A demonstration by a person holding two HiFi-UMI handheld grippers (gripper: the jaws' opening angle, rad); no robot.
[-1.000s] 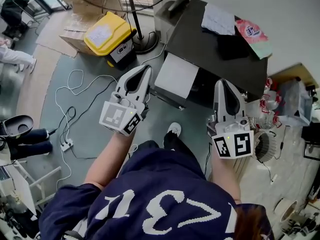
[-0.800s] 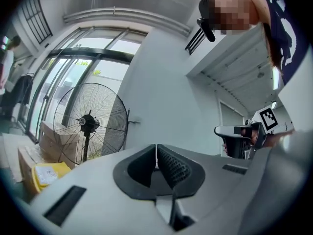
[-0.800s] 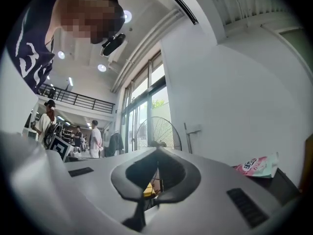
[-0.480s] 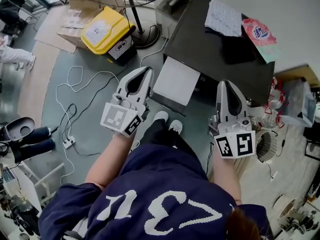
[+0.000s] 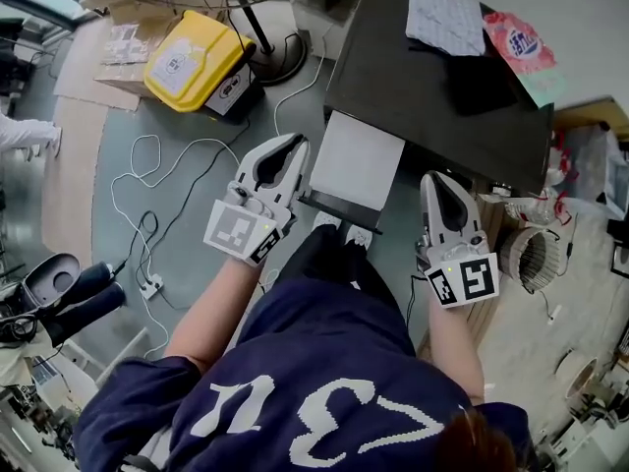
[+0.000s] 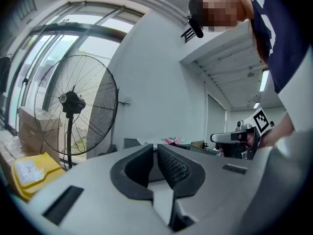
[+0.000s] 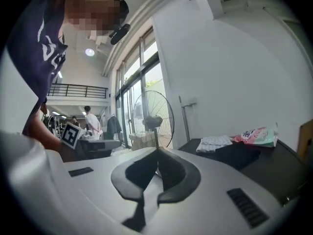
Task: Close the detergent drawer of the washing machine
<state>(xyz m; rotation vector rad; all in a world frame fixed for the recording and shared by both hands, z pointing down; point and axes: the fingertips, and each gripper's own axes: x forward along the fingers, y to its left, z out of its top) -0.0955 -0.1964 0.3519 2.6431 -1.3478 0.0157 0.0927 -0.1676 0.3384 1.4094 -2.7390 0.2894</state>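
- Pulled out of the front of the washing machine (image 5: 442,87): white detergent drawer (image 5: 357,158), sticking toward the person. Closing not yet begun, by the look.
- Pressed together, nothing between: left tongs (image 5: 294,144), just beside the drawer's left edge, no contact visible.
- Also pressed together and empty: right tongs (image 5: 433,178), near the machine front, right of the drawer, apart from it.
- Best kept closed and used as a blunt pusher.
- Bring the tip round to the drawer's front face (the edge nearest the person), mid-width, not a corner.
- Push straight along the slide line. An off-centre push probably skews and jams it.
- Probably a job for the left tongs, being closer. Keep the right out of the closing gap.
- Stop once the front sits flush with the panel.
- Clear of the work, on the machine top: cloth (image 5: 444,13) and pink packet (image 5: 519,42).
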